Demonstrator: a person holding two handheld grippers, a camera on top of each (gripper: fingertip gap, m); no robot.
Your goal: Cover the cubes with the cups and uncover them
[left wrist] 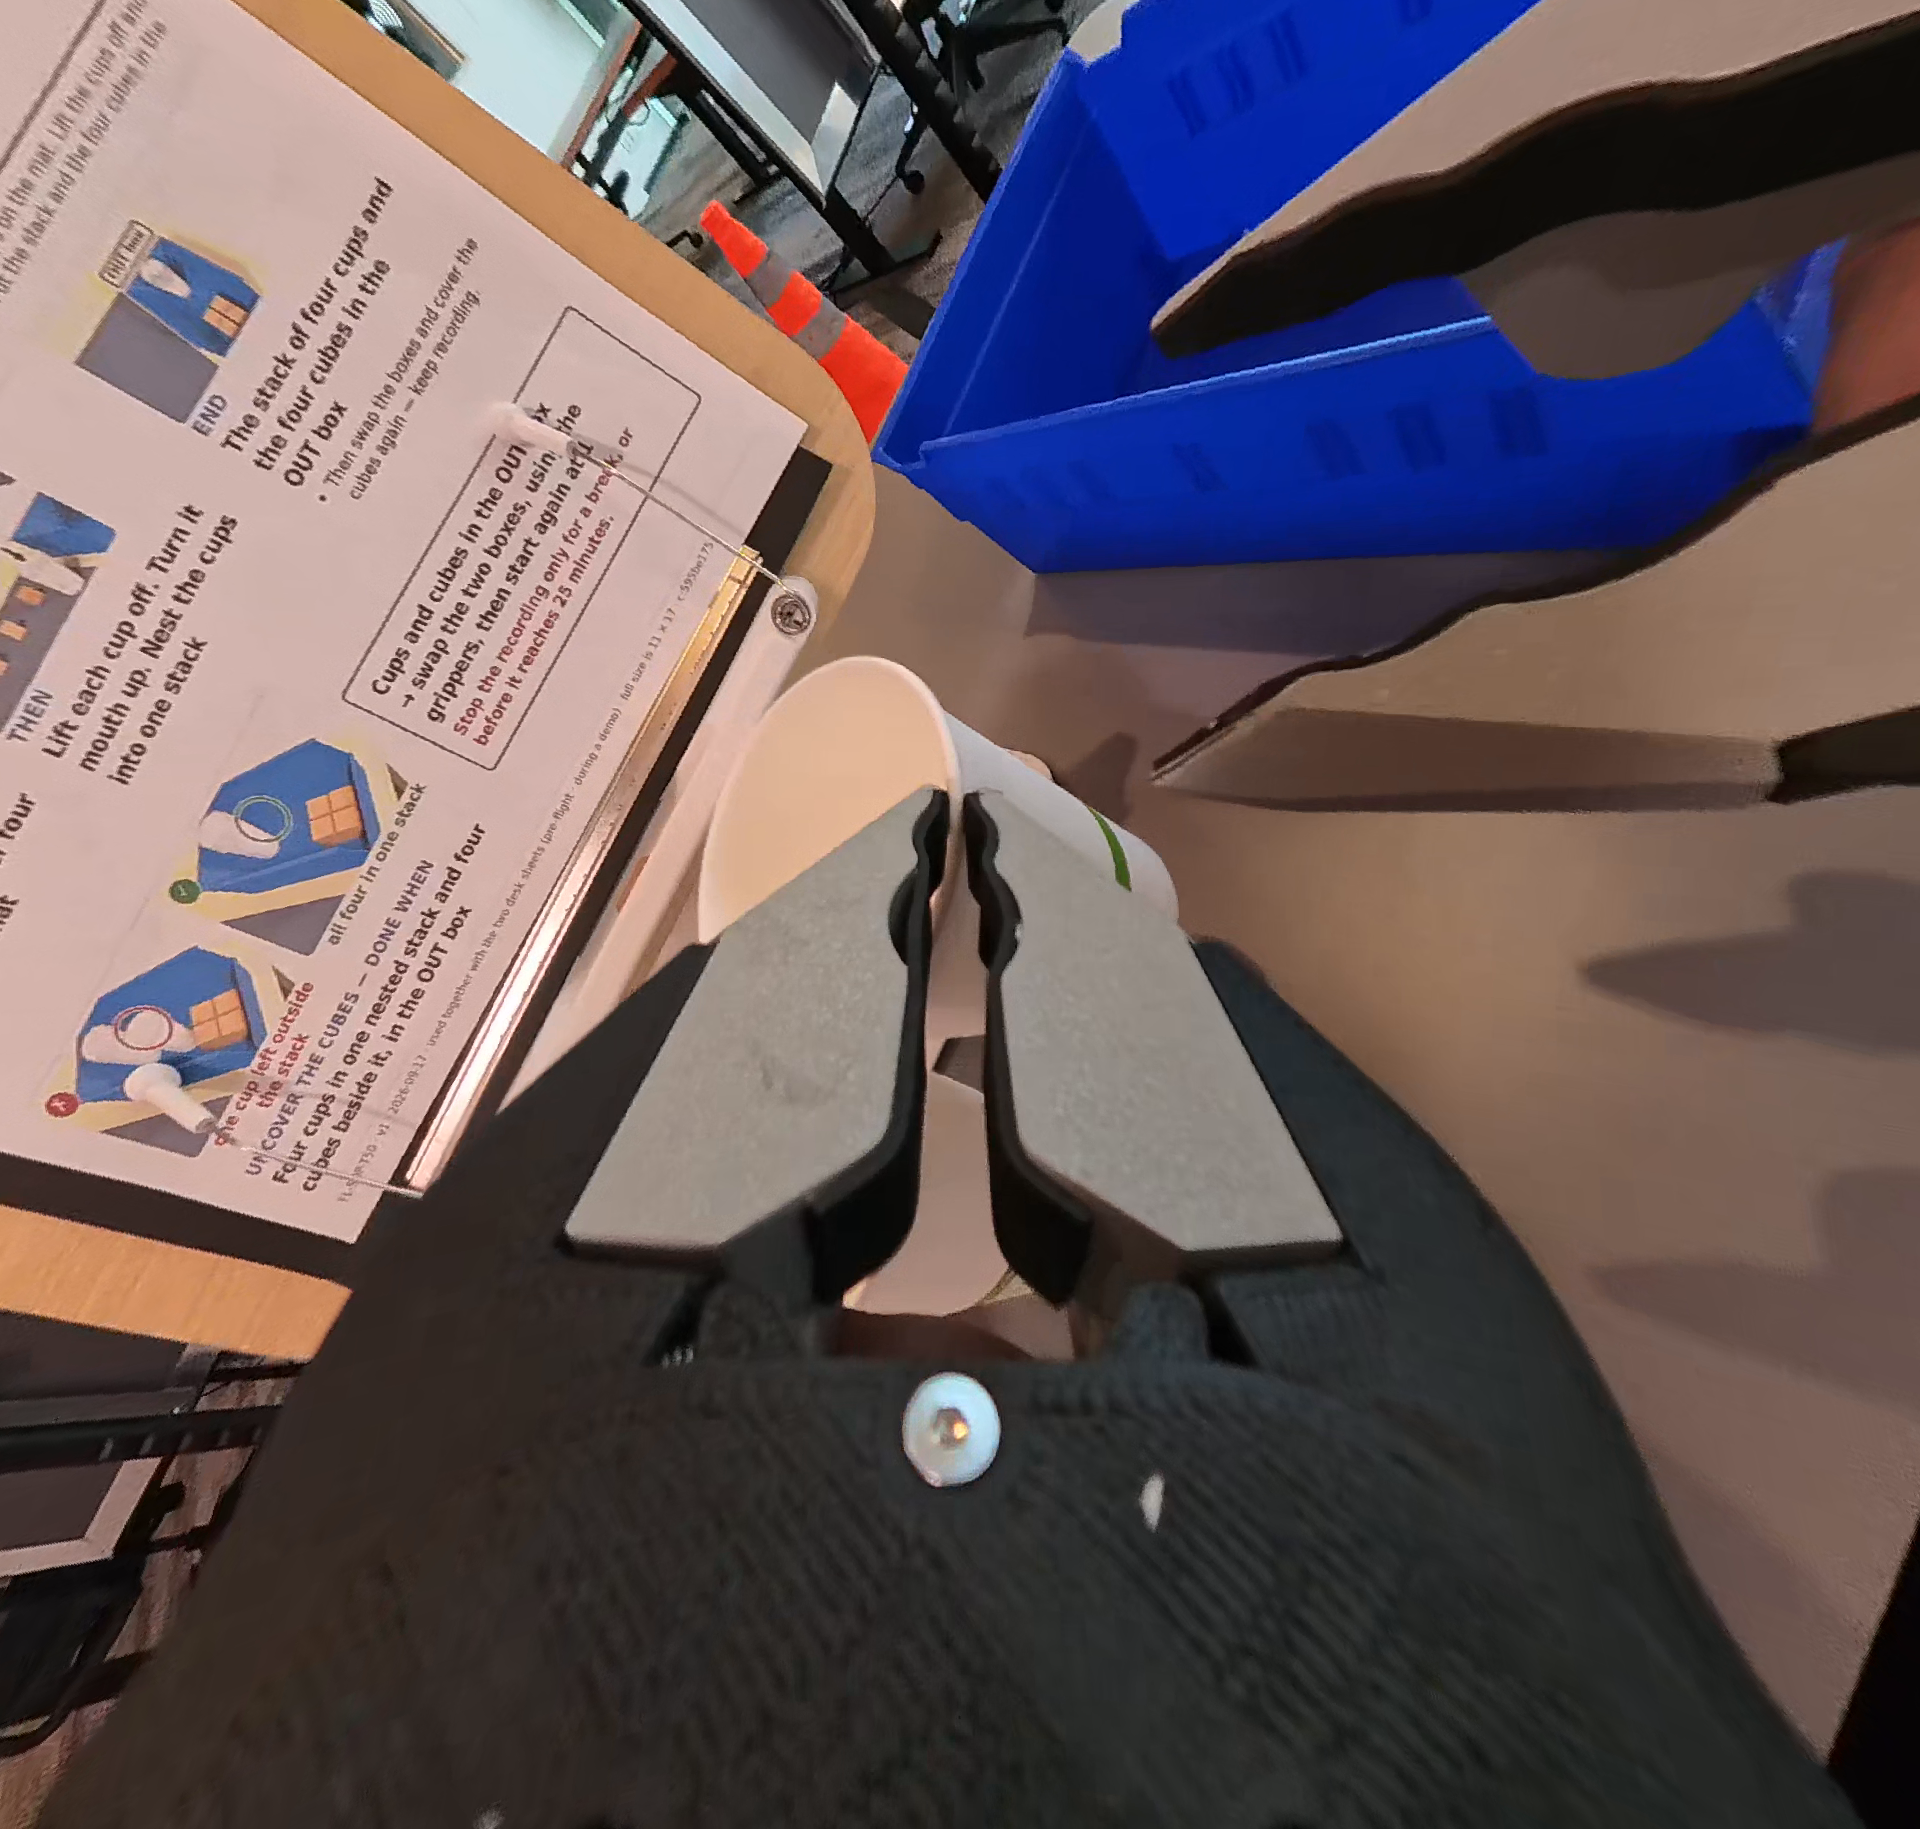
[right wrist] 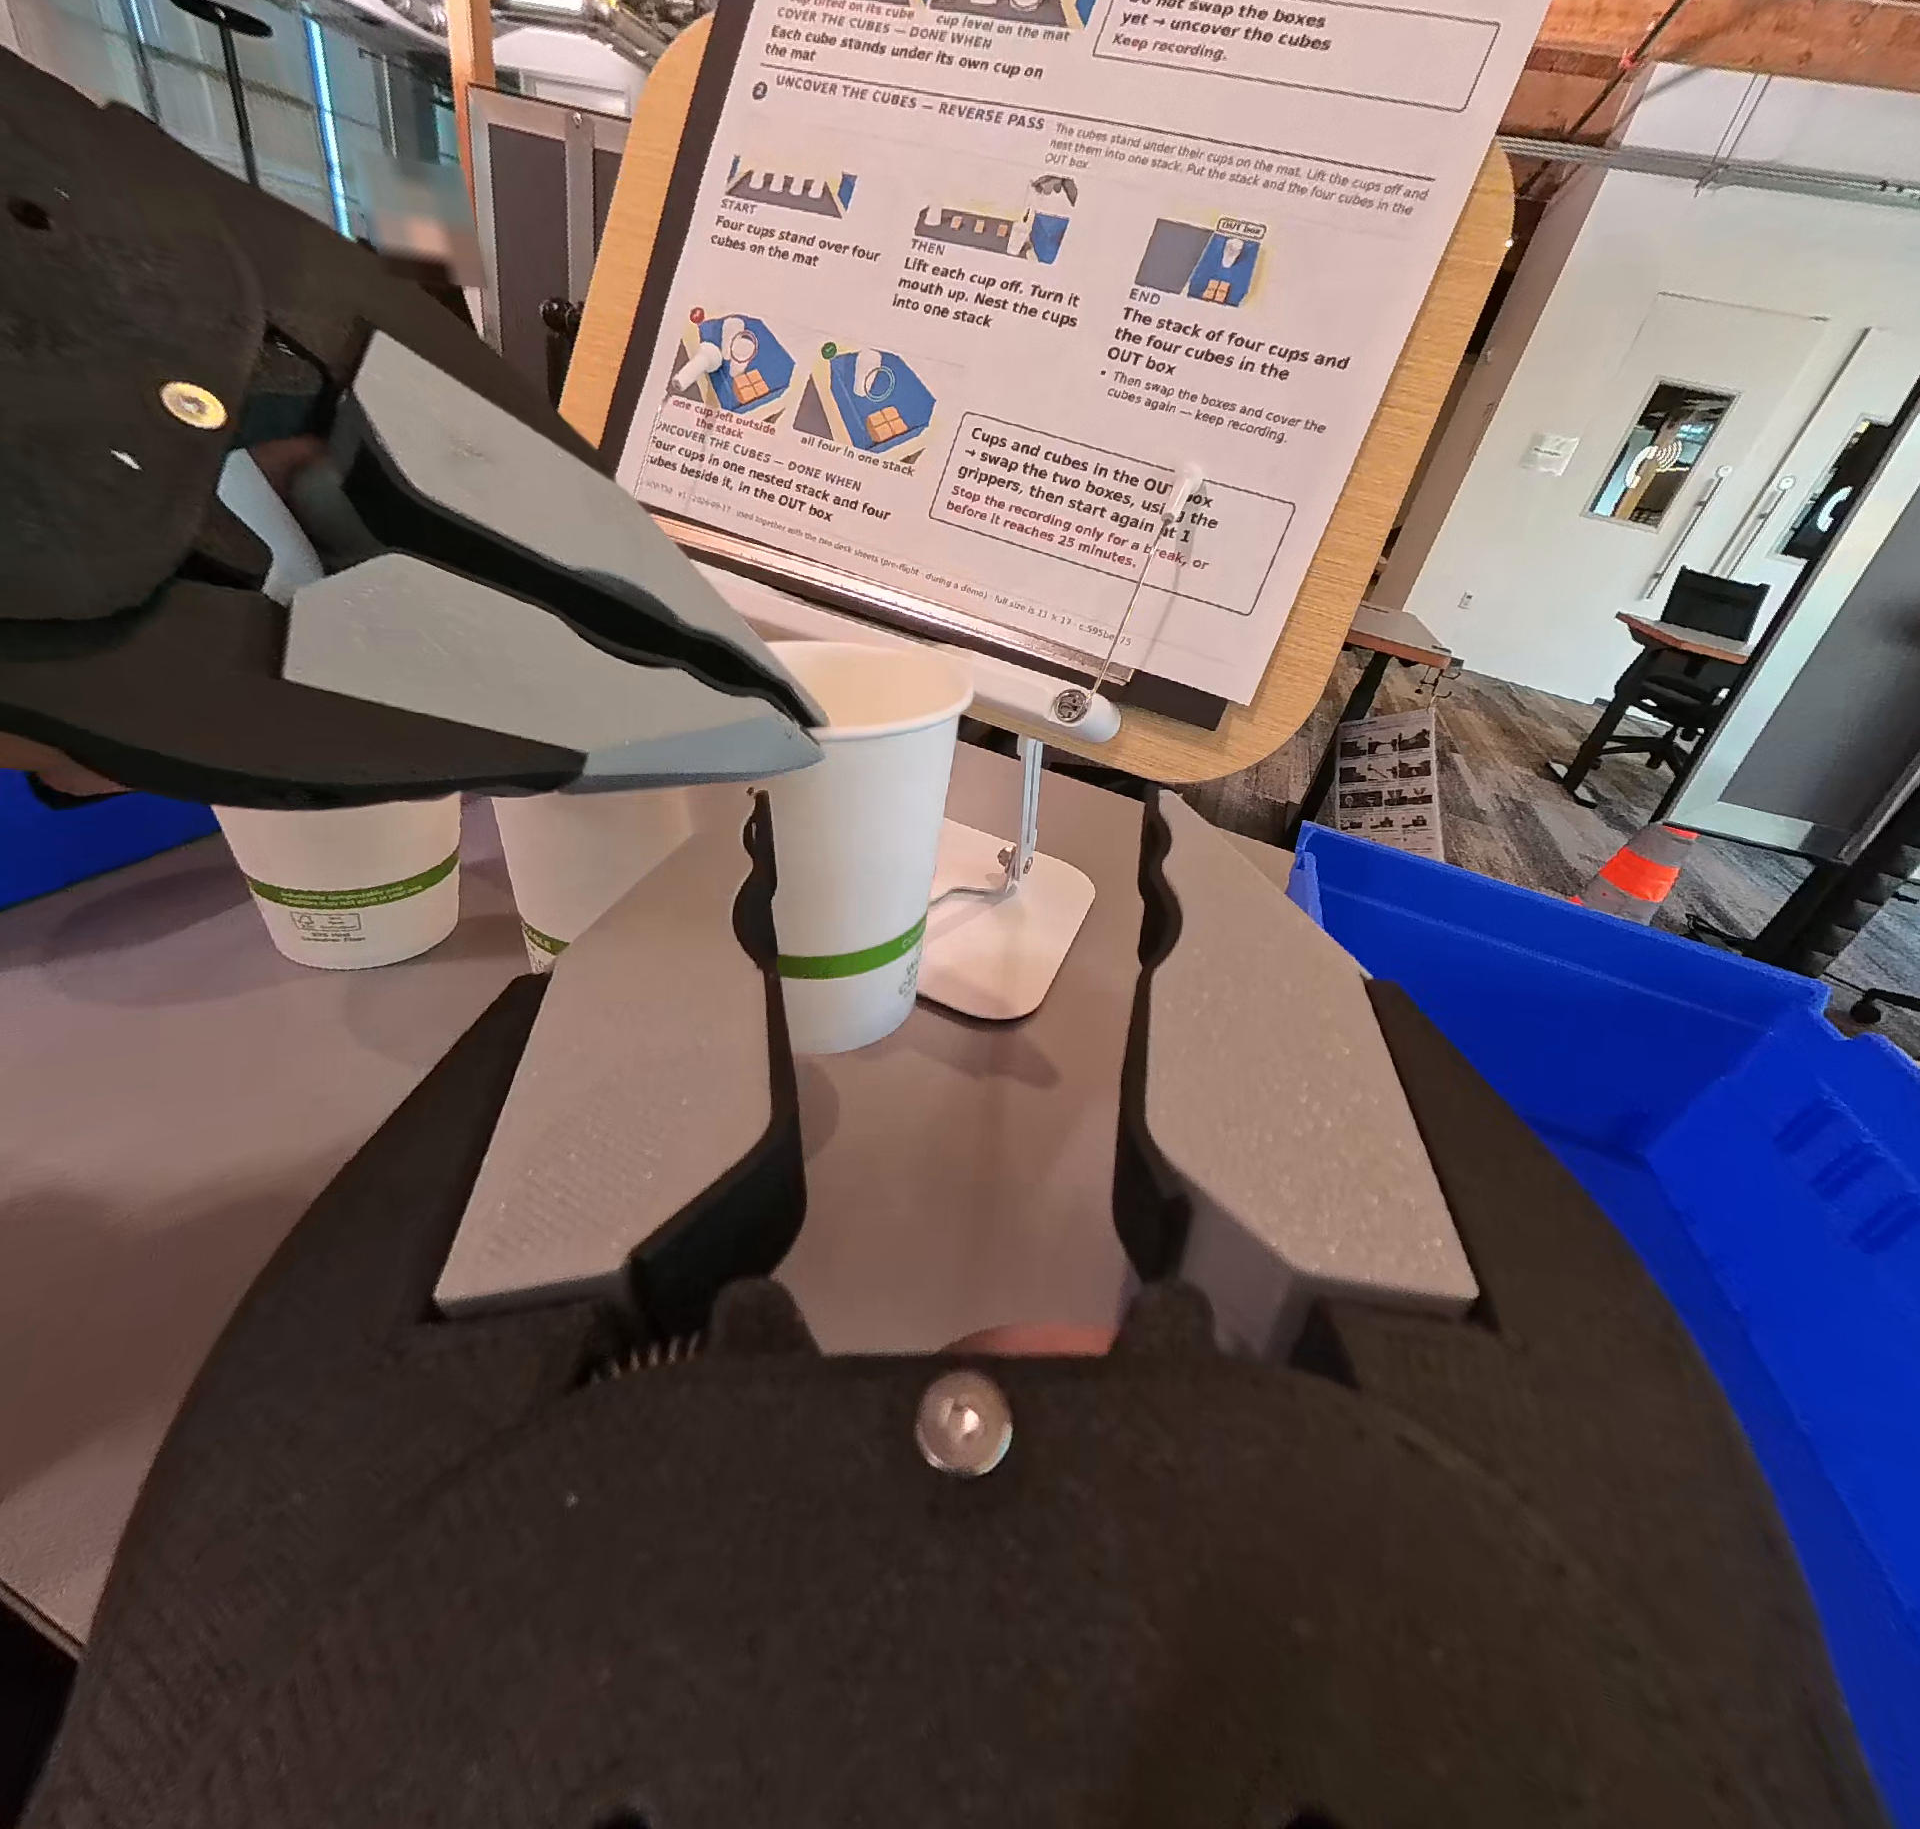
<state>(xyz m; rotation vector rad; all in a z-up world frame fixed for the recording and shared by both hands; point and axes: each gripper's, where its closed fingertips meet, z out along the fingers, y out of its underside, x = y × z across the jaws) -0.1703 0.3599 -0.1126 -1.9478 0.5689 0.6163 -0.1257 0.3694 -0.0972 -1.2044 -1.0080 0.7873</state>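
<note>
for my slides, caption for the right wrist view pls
Open right gripper faces a mouth-up paper cup pinched at its rim by the left gripper.

Your left gripper [left wrist: 956, 813] covers most of the white cup [left wrist: 831, 792] it pinches; only the mouth and a strip of green-banded wall show past the fingers.

In your right wrist view, that gripper [right wrist: 800, 730] hides the tops of two inverted cups: one at left [right wrist: 343, 886], one behind [right wrist: 582, 865], whose lower half your right gripper's finger [right wrist: 644, 1083] blocks as well. Cubes: none visible, so you cannot tell whether any sit beneath.

Blue bin [right wrist: 1662, 1104] runs off the right edge. Instruction sheet [right wrist: 1039, 273] is cut at the top.
</note>
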